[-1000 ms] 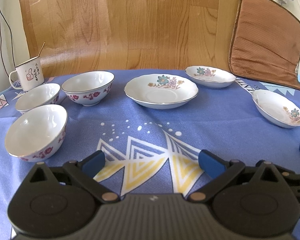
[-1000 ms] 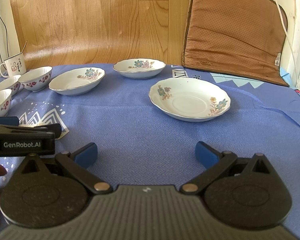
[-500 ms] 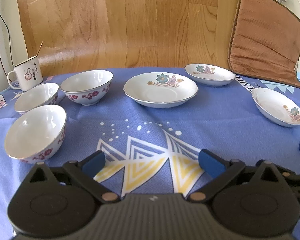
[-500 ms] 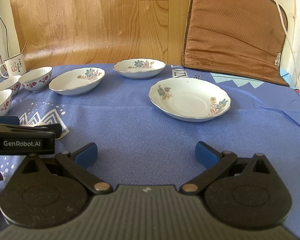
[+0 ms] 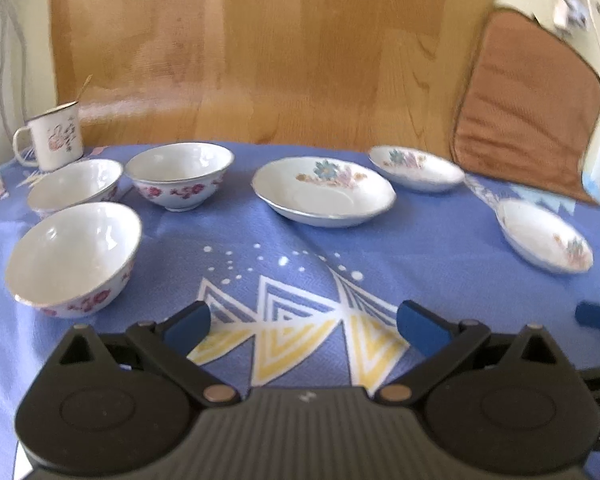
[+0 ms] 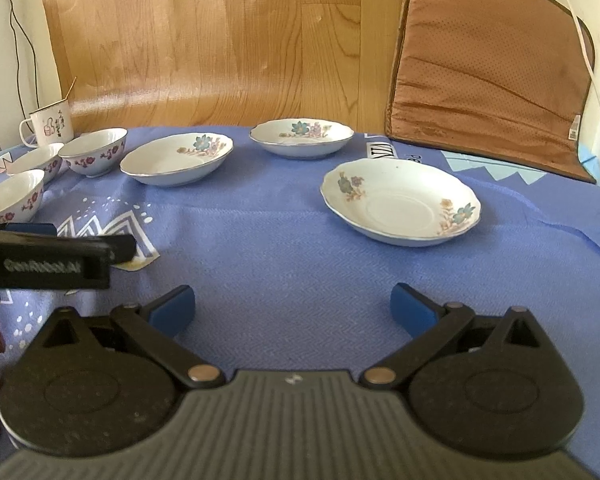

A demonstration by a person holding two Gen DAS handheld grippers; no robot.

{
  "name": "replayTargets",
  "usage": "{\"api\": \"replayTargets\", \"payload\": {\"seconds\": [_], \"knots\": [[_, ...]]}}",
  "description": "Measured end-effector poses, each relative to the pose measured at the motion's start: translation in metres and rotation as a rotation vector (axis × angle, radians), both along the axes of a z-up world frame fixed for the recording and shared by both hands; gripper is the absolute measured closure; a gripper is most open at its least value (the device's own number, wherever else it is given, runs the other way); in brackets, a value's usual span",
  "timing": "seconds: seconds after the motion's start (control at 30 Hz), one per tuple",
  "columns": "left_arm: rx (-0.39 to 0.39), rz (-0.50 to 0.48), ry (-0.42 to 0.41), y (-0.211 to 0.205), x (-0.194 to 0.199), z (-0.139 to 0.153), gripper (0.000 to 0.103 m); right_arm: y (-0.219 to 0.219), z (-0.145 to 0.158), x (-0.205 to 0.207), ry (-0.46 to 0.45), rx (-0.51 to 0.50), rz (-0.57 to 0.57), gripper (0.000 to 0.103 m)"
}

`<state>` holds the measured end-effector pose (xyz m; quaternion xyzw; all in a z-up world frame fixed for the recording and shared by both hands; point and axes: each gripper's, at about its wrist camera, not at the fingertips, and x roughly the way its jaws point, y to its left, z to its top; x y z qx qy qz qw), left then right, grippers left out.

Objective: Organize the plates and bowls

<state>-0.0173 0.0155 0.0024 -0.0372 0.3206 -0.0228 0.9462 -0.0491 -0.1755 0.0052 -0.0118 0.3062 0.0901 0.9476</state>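
Left gripper (image 5: 302,322): its blue-padded fingers (image 5: 188,326) are standing spread wide, gripping nothing, hovering over the patterned tablecloth (image 5: 300,256) — likely lining up on the bowls.
Right gripper (image 6: 292,308): its fingers (image 6: 410,308) are likewise spread and empty, pointing toward the near plate (image 6: 400,202).
Bowls: three red-flowered bowls are sitting grouped at the left — the nearest bowl (image 5: 74,258) just ahead of the left finger, the side bowl (image 5: 76,186) and far bowl (image 5: 180,174) behind it; all are looking empty, none nested yet.
Plates: the middle plate (image 5: 324,192) and back plate (image 5: 416,168) are lying apart, unstacked, also empty.
Enamel mug (image 5: 52,142): standing behind the bowls, a thin stick leaning out of it.
Cushion (image 6: 488,72): leaning on the wooden panel behind.
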Motion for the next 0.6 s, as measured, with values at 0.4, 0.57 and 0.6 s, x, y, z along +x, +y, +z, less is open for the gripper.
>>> {"api": "replayTargets", "payload": {"seconds": [0.4, 0.57, 0.6], "knots": [[0.048, 0.048, -0.150, -0.002, -0.003, 0.014, 0.000, 0.000, 0.000, 0.002, 0.002, -0.005, -0.004, 0.000], [0.006, 0.062, -0.107, 0.007, 0.005, 0.012, 0.000, 0.000, 0.000, 0.002, 0.002, -0.005, -0.003, 0.000], [-0.005, 0.064, -0.101, 0.009, 0.005, 0.012, 0.000, 0.000, 0.000, 0.002, 0.002, -0.004, -0.003, 0.000]]}}
